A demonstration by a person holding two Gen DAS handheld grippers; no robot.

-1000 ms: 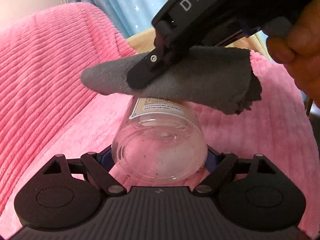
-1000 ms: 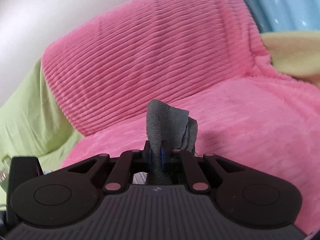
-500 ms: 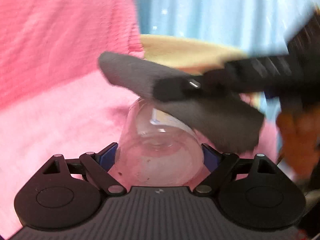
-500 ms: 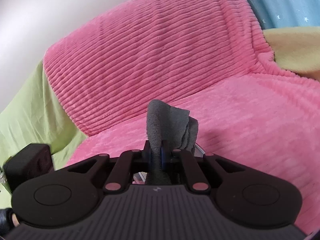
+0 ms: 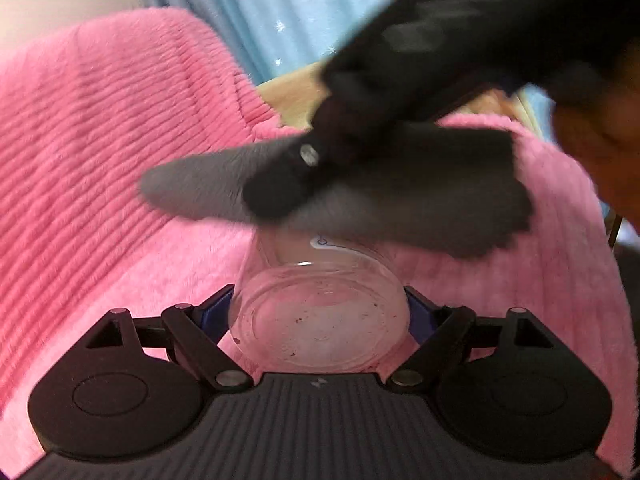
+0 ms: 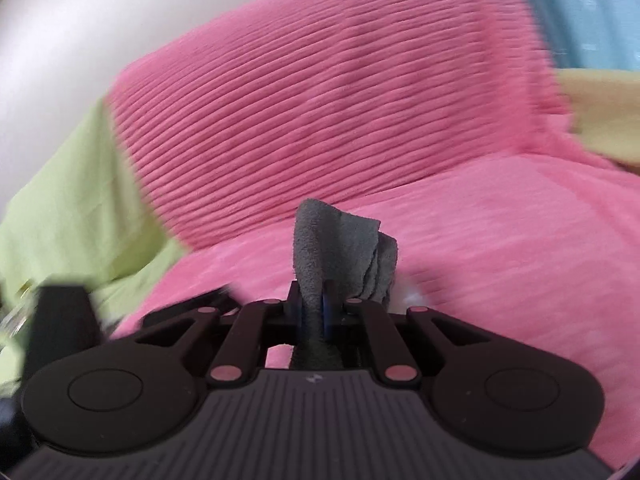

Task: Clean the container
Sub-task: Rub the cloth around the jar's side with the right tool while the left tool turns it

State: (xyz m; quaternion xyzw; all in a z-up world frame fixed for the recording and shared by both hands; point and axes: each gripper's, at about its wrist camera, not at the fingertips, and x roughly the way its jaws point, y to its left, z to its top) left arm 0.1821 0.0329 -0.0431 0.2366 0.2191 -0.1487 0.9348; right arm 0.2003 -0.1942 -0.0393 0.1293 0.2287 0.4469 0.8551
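The jar (image 5: 320, 320) is being clamped in the left gripper (image 5: 320, 312) while the cloth (image 5: 400, 196), pinched by the right gripper (image 6: 316, 312), is being swept back across its far end.

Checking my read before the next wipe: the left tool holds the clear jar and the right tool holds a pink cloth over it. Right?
One thing is wrong: the cloth in the right tool is grey, not pink, as both wrist views show. Pink is the blanket behind it. The left tool does hold the clear jar, with the cloth over it.
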